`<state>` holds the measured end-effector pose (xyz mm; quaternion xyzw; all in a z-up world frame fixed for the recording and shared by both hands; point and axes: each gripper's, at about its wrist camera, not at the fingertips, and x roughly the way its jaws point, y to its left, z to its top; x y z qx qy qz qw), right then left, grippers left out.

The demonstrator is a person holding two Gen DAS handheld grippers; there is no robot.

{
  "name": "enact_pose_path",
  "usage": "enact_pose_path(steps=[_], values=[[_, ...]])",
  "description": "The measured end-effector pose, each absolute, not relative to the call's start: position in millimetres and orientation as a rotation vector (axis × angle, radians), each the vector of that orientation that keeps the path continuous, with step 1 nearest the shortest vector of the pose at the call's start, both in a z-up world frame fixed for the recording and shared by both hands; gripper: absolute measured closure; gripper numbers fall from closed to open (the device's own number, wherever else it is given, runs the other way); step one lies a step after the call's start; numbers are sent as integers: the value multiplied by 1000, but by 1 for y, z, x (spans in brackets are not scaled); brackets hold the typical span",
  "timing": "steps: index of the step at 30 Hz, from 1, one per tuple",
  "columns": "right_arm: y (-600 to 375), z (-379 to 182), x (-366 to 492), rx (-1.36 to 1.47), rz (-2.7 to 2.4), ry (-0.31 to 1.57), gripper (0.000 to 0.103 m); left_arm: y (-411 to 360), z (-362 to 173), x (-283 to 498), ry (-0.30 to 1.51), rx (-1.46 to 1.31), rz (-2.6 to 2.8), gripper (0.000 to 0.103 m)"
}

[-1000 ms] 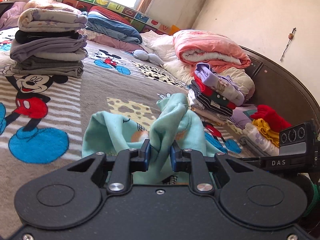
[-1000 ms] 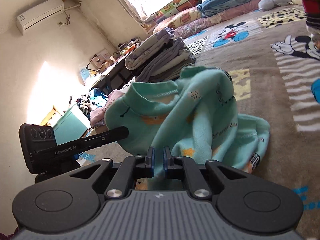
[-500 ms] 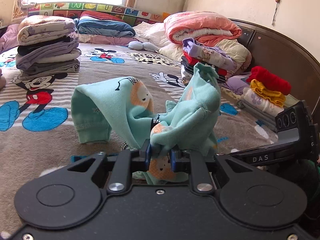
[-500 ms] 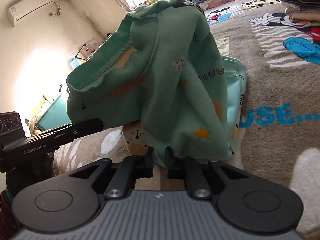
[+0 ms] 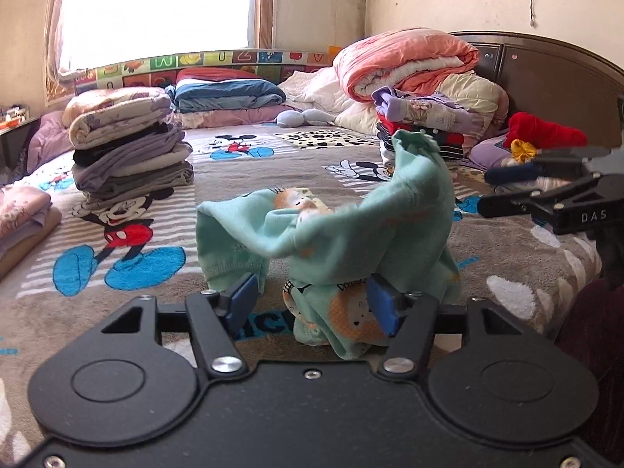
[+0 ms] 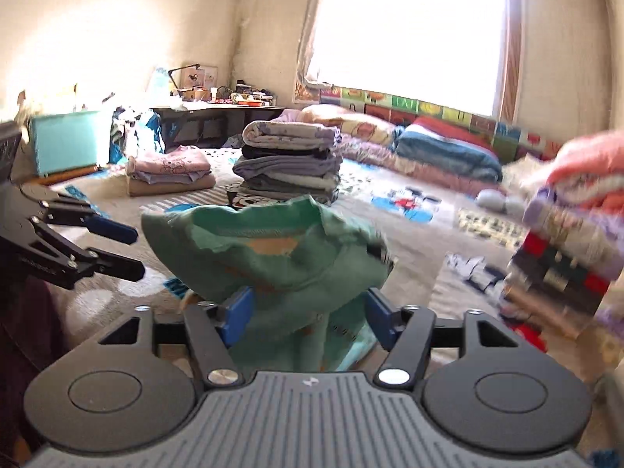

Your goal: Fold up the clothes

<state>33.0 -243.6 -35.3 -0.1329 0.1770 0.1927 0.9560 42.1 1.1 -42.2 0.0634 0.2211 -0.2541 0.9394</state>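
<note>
A mint-green child's garment with orange animal prints (image 5: 351, 230) lies in a crumpled heap on the Mickey Mouse bed blanket (image 5: 128, 269). My left gripper (image 5: 312, 300) is open; the heap's near edge sits between its blue pads (image 5: 241, 300), touching the right one. In the right wrist view the same garment (image 6: 273, 249) bulges up between the spread fingers of my open right gripper (image 6: 308, 310), blurred by motion. Each gripper shows in the other's view, open: the right one (image 5: 497, 191) and the left one (image 6: 124, 249).
A tall stack of folded grey and lilac clothes (image 5: 128, 156) (image 6: 288, 163) stands behind the garment. Another striped and purple stack (image 5: 421, 124) (image 6: 565, 257) sits by a rolled pink quilt (image 5: 405, 58) and the dark headboard (image 5: 546, 62). A low pink pile (image 6: 171, 171) lies near the bed edge.
Both grippers were shut on the green garment and holding it up; both have opened and let it go, and it has slumped onto the blanket. The right wrist view swung round.
</note>
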Motion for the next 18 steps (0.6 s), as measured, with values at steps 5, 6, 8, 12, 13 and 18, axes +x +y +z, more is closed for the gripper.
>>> enact_pose_path(steps=[5, 6, 8, 12, 13, 18], values=[[-253, -25, 41, -461, 388, 344, 23, -8, -41, 43, 425, 212, -482, 36], [-255, -23, 41, -470, 389, 350, 23, -10, -41, 44, 425, 216, -482, 35], [-260, -20, 45, -464, 397, 363, 22, -13, -39, 49, 429, 217, -486, 34], [-272, -20, 65, -395, 419, 406, 21, -19, -23, 64, 422, 207, -510, 32], [-274, -21, 71, -371, 427, 416, 21, -21, -17, 70, 420, 209, -517, 30], [-281, -26, 99, -304, 459, 463, 21, -44, 12, 111, 428, 315, -558, 28]])
